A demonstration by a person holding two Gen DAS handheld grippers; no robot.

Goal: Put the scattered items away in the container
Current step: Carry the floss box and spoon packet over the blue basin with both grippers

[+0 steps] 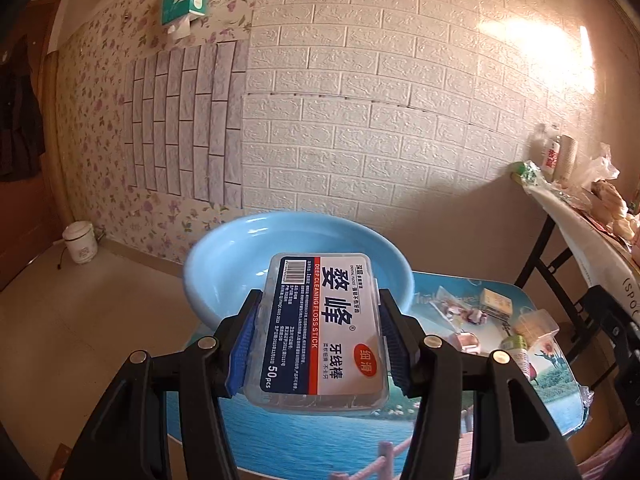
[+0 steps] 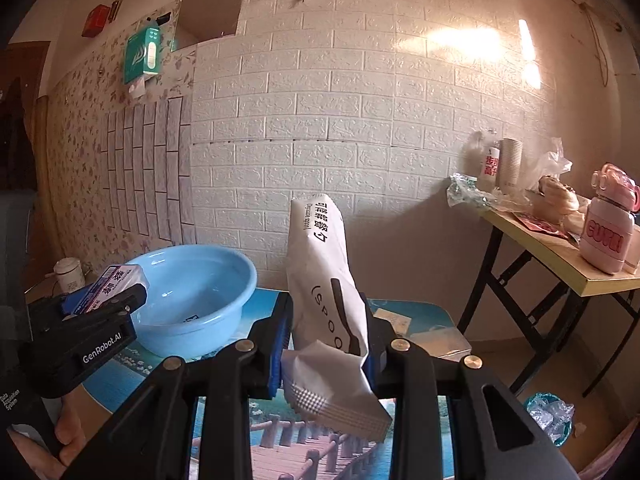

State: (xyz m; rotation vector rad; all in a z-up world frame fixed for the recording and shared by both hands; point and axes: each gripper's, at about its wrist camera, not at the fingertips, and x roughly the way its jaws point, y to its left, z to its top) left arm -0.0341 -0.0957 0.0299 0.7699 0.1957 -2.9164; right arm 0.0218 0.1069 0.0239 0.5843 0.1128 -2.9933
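Both loads are up off the counter (image 1: 320, 432) for dropping: left gripper (image 1: 318, 344) fingers clamp the floss box (image 1: 326, 328) flat, basin (image 1: 240, 256) just beyond their tips, while right gripper (image 2: 326, 344) fingers pinch the spoon packet (image 2: 324, 280) upright, basin (image 2: 192, 292) off left.

A pale blue basin (image 1: 240, 248) is seen on a table (image 1: 320, 432) printed with blue water and a wooden walkway. The floss box (image 1: 324, 332) is labelled in navy, white and red; the spoon packet (image 2: 324, 280) is white with black print.
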